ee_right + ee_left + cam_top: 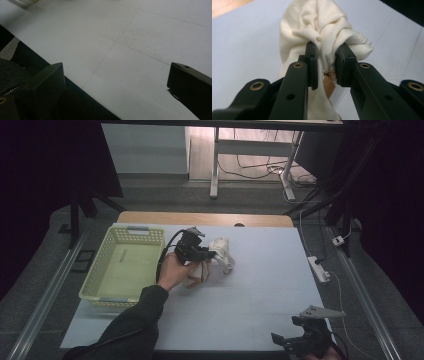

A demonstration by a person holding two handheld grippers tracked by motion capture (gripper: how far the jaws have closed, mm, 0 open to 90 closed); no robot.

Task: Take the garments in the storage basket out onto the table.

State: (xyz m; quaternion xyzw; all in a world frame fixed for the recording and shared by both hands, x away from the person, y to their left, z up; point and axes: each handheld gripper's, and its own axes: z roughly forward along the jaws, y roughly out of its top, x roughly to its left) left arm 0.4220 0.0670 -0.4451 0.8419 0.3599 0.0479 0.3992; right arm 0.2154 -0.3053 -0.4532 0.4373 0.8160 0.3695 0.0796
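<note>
At the left of the table (pixel 260 290) sits a pale yellow basket (pixel 125 265), its long side running away from the person, with nothing visible inside it. Just to its right, the left gripper (pixel 202 253) comes in from the person's left hand (pixel 172 270), and its jaws are clenched on a cream cloth (pixel 217 255) that lies bunched on the white tabletop near the middle, apart from the basket. In the left gripper view the two black pads pinch a fold of the cloth (pixel 322 35) between them, with the rest of the fabric crumpled beyond the tips and hanging down below them; a bit of orange-brown shows under the fold, too small to tell what it is. Far to the right, at the near edge of the table, the right gripper (pixel 287 340) rests low with its jaws spread wide and nothing between them, bare table (pixel 140 50) showing across the gap in the right gripper view.
</note>
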